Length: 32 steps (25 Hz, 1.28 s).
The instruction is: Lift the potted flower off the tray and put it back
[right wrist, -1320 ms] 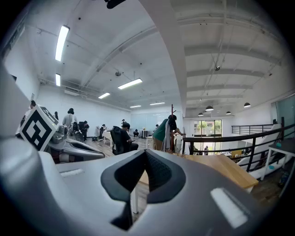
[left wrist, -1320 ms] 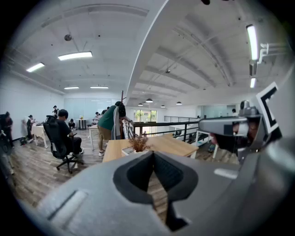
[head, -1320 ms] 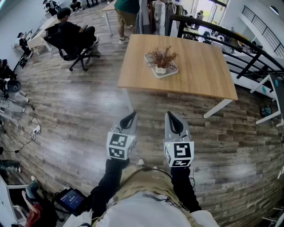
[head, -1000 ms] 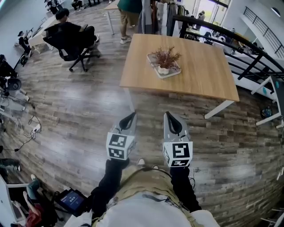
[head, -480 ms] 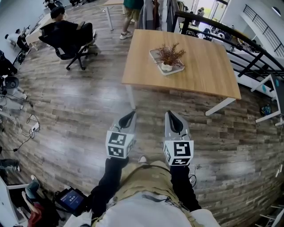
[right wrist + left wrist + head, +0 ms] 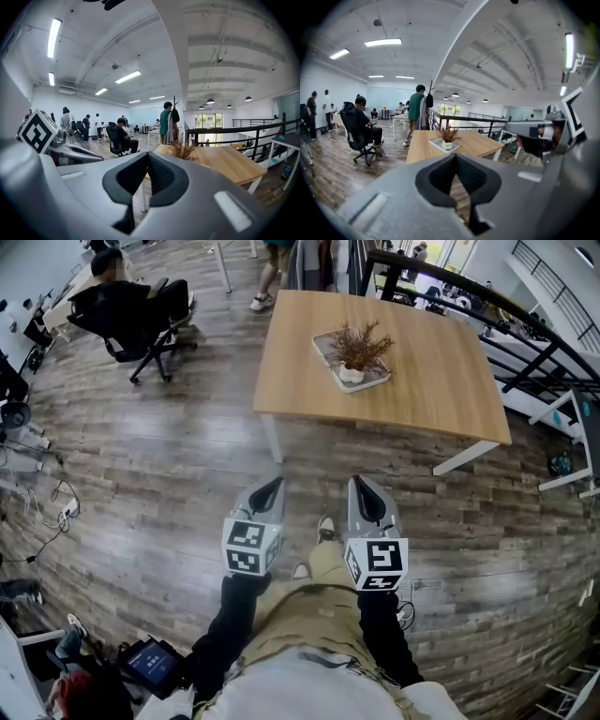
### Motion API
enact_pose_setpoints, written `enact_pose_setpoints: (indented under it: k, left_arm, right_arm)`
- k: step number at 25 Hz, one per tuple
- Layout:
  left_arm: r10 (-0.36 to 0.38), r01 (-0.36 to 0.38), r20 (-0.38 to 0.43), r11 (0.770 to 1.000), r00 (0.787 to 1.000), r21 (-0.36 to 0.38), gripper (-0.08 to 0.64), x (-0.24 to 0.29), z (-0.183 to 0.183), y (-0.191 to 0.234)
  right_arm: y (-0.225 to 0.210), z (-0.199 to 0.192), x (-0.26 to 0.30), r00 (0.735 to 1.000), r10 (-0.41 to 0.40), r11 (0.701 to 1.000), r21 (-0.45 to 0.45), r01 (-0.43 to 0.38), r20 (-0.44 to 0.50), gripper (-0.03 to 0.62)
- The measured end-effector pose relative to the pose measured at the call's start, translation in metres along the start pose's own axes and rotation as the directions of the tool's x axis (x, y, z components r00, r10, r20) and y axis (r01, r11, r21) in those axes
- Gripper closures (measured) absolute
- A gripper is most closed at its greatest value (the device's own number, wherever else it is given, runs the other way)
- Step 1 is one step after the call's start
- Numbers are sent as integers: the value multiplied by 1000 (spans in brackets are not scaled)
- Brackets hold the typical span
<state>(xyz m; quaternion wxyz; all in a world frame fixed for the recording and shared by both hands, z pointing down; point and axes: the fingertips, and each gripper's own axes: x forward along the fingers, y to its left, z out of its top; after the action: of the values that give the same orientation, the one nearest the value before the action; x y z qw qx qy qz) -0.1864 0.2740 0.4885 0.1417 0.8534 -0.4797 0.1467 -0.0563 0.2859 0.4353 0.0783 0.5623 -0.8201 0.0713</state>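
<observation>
Pale wood table (image 6: 427, 381) carries the tray (image 6: 325, 343) between its middle and its far left corner, and the potted flower (image 6: 354, 357) stands upright on it. The left gripper (image 6: 272, 488) and right gripper (image 6: 360, 488) hang over the plank floor (image 6: 169, 474), well short of the table's near edge, jaws pressed together on nothing. This looks like the approach; next the jaws must part and close on the white pot, not the dry stems

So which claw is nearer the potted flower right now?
Right. In the head view the right claw is in line with the potted flower; the left claw is offset leftward. Both hang short of the table.
</observation>
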Motion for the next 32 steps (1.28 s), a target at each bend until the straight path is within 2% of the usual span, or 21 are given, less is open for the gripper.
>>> enact_pose_setpoints:
  k: [6,12,16,21,26,32]
  left_arm:
    - [32,-32,-25,999,999,-8,558,66,13,26]
    - [94,-94,-21,996,995,1,558,158,69,86]
    - [81,-80,-19,997,997,22,558,225,114,95]
    - [53,-51,-47,998,997,48,557,297,142,100]
    - [43,-39,-76,998,996,48,558,357,148,107]
    - [56,-53,-171,998,984,20,558,395,119,120]
  right_arm:
    - [-48,-5,69,1000,16,1000,19,-15,-17,588]
    - [-104,26,178,999,42,999,21,-42,6,588]
    - [-154,44,234,999,41,999,34,-41,5,587]
    - [-204,46,287,999,38,998,49,-36,-23,588]
    - [-241,25,327,996,41,998,55,-37,-78,586]
    - [-258,-18,362,980,66,995,84,-51,-186,586]
